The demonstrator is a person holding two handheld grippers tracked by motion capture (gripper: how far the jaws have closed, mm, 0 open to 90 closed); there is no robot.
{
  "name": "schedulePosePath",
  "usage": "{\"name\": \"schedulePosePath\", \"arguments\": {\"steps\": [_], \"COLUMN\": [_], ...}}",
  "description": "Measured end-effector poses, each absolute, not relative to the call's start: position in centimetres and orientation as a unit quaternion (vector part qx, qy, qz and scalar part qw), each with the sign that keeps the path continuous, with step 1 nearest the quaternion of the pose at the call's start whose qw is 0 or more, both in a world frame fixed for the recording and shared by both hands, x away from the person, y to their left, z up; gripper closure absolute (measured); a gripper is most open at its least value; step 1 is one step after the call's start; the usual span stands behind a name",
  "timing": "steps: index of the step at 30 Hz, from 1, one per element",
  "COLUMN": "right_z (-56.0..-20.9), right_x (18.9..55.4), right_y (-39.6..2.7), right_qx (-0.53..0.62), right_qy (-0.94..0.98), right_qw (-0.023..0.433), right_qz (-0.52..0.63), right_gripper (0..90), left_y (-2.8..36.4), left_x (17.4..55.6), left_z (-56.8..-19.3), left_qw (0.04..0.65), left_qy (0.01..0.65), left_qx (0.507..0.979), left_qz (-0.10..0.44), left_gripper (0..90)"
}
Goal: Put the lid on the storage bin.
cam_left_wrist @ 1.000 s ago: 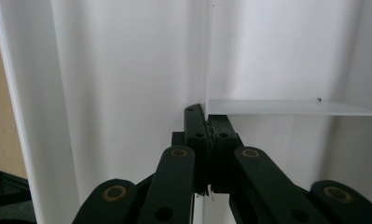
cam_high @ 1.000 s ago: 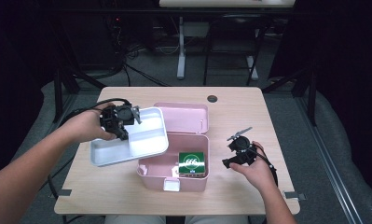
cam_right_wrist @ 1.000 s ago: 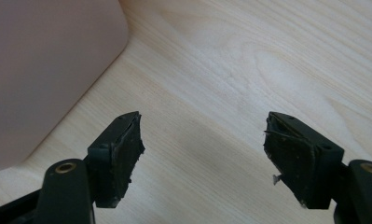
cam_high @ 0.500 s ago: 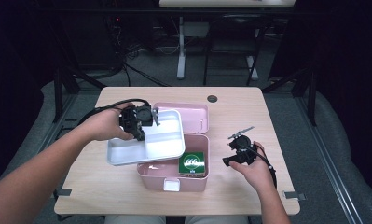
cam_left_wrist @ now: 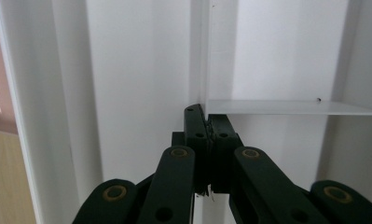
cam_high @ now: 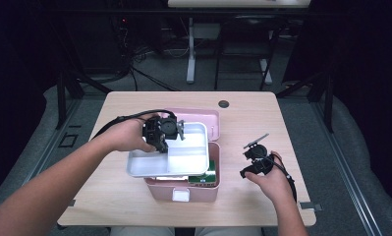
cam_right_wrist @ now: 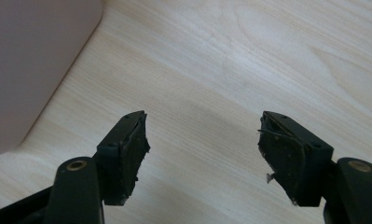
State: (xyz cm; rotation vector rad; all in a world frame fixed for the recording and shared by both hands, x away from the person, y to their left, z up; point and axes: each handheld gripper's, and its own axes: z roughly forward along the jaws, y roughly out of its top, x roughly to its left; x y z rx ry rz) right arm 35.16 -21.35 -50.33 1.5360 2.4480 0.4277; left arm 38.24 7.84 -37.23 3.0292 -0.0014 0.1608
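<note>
Nearest the person, the pink box [cam_high: 181, 189] stood open at the front table edge, its lid tipped back behind it. A green packet [cam_high: 206, 178] lay in its right-hand part, now mostly covered.

Change noted: the white tray [cam_high: 169, 157], off to the left of the box a second before, had been carried rightward and hung over the box opening, tilted, not yet seated. The left gripper [cam_high: 163, 133] was clenched on the tray's inner divider wall [cam_left_wrist: 200, 70]; the left gripper view showed both pads pinching that thin wall. Judgement: the tray was going back in; what remained was squaring and lowering it.

The right gripper [cam_high: 255, 162] rested on the table [cam_high: 292, 128] just right of the box, jaws released, nothing between them; they had just narrowed slightly.

Possible obstruction: the packet, if it stood proud. Farther off, a cable grommet [cam_high: 224, 104]; table legs and cables beyond.
</note>
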Motion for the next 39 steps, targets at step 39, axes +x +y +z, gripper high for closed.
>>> {"name": "schedulePosePath", "arguments": {"steps": [39], "right_z": [-50.8], "right_x": [35.2], "right_y": [-22.0], "right_qx": [0.523], "right_qy": [0.830], "right_qw": [0.103], "right_qz": [0.163], "right_gripper": [29.8], "left_y": [3.9], "left_x": [38.4], "left_z": [-40.7], "left_qw": [0.030], "left_qy": [-0.024], "left_qx": [0.999], "left_qz": [0.033], "left_gripper": [89.1]}}
